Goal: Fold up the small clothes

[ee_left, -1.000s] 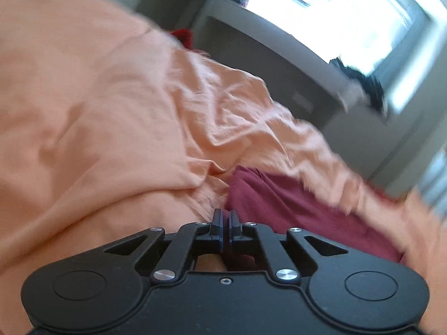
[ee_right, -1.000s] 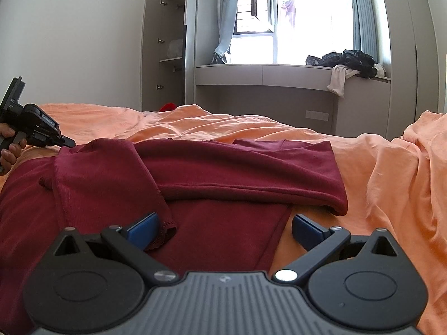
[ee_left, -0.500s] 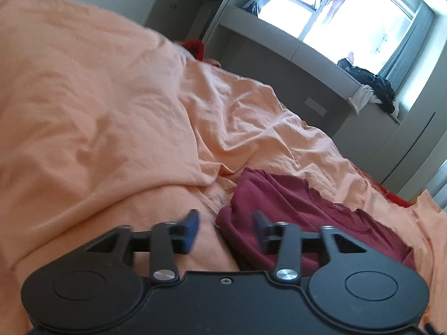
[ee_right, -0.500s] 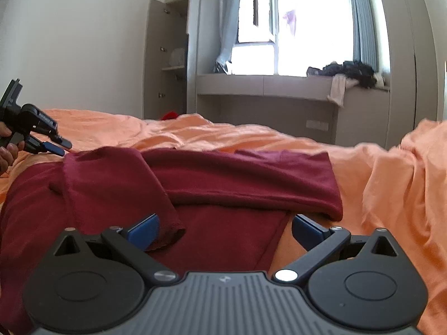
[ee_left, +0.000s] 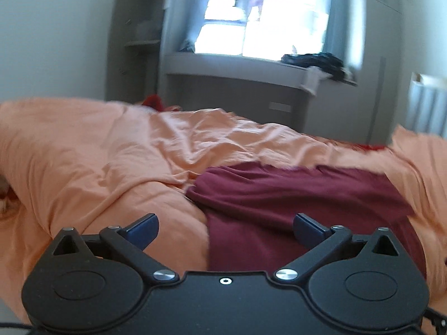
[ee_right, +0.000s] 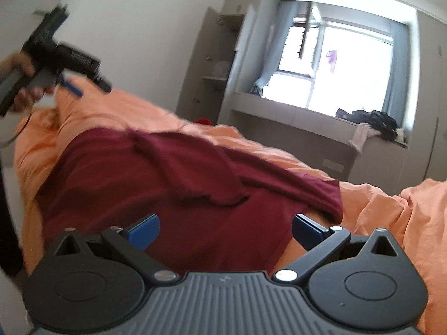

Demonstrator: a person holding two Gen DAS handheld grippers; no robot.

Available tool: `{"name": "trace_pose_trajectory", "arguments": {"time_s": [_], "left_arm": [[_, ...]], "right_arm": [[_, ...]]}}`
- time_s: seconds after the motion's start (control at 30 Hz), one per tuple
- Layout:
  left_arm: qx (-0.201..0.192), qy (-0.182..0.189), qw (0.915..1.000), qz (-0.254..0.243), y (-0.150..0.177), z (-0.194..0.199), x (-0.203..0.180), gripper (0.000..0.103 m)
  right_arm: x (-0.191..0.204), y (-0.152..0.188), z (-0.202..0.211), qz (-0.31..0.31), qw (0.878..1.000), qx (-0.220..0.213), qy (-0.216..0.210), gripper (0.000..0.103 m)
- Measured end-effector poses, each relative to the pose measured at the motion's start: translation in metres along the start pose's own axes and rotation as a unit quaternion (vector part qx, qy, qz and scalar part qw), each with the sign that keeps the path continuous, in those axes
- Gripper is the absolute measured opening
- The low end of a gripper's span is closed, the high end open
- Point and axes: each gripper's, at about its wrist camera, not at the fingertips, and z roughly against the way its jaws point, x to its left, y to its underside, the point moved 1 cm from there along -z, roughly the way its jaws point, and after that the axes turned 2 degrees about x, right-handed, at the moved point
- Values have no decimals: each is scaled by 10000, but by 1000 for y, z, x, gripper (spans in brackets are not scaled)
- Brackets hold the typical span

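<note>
A soft maroon knit garment (ee_left: 296,195) is lying partly folded on the rumpled orange bedsheet (ee_left: 97,153), one raw-edged flap turned over its body. The left gripper (ee_left: 225,227) is hovering above the garment's near edge; its jaws have just been opening and are standing wide apart, with nothing pinched between the blue pads (ee_left: 142,227). The right gripper (ee_right: 225,227) is hanging over the cloth's lower hem, jaws likewise spread and touching nothing. Dark crumpled clothes (ee_right: 371,121) are sitting on the grey window ledge (ee_right: 293,111).
</note>
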Motion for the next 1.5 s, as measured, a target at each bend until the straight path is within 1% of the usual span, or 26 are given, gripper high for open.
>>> {"name": "trace_pose_trajectory", "arguments": {"time_s": [0.17, 0.27, 0.33, 0.47, 0.53, 0.6, 0.67, 0.73, 0.8, 0.83, 0.9, 1.03, 1.07, 1.1, 1.13, 1.23, 1.27, 1.33, 1.4, 1.5], "left_arm": [[-35, 225, 9984, -508, 38, 28, -32, 102], [-14, 318, 9965, -771, 59, 35, -46, 102], [38, 373, 9955, -876, 70, 38, -54, 102], [231, 541, 9949, -820, 85, 40, -56, 102], [322, 619, 9949, -723, 90, 40, -54, 102], [360, 651, 9950, -662, 93, 40, -51, 102], [365, 660, 9951, -634, 96, 43, -48, 102], [372, 666, 9953, -600, 98, 44, -45, 102], [357, 719, 9951, -582, 100, 46, -44, 102], [356, 745, 9948, -593, 101, 46, -44, 102], [338, 771, 9944, -646, 103, 48, -44, 102], [311, 826, 9937, -687, 105, 49, -45, 102], [317, 858, 9934, -686, 106, 49, -46, 102], [320, 893, 9931, -693, 107, 49, -47, 102], [316, 946, 9924, -726, 107, 49, -48, 102], [253, 1223, 9873, -983, 112, 55, -53, 102], [202, 1366, 9841, -1116, 114, 59, -56, 102], [81, 1543, 9779, -1410, 120, 66, -66, 102], [-24, 1564, 9717, -1769, 130, 71, -79, 103], [-48, 1419, 9674, -2097, 144, 70, -101, 103]], "right_arm": [[29, 17, 9, 634, 9966, 526, 10, 103], [46, 29, 11, 927, 9916, 897, -104, 103], [61, 36, 10, 1239, 9854, 1155, -169, 103], [85, 47, 0, 1988, 9676, 1533, 263, 103], [90, 49, -2, 2177, 9627, 1522, 521, 103], [95, 51, -6, 2434, 9543, 1526, 824, 102], [101, 54, -8, 2645, 9482, 1475, 961, 102], [105, 59, -5, 2779, 9456, 1411, 930, 94], [112, 60, -5, 2970, 9409, 1381, 859, 74], [114, 62, -5, 3056, 9383, 1400, 806, 70], [120, 65, -7, 3149, 9355, 1464, 647, 54], [125, 67, -8, 3251, 9313, 1562, 510, 44], [125, 67, -9, 3252, 9308, 1591, 499, 37], [125, 68, -10, 3204, 9317, 1648, 459, 14], [124, 66, -11, 3124, 9343, 1670, 402, 5], [115, 52, -2, 2827, 9478, 1433, 341, 5], [112, 44, 2, 2712, 9526, 1337, 339, 5], [101, 20, 13, 2295, 9662, 1147, 246, 5], [86, -4, 27, 1849, 9781, 944, 118, 5], [70, -33, 43, 1501, 9866, 637, -4, 5]]}}
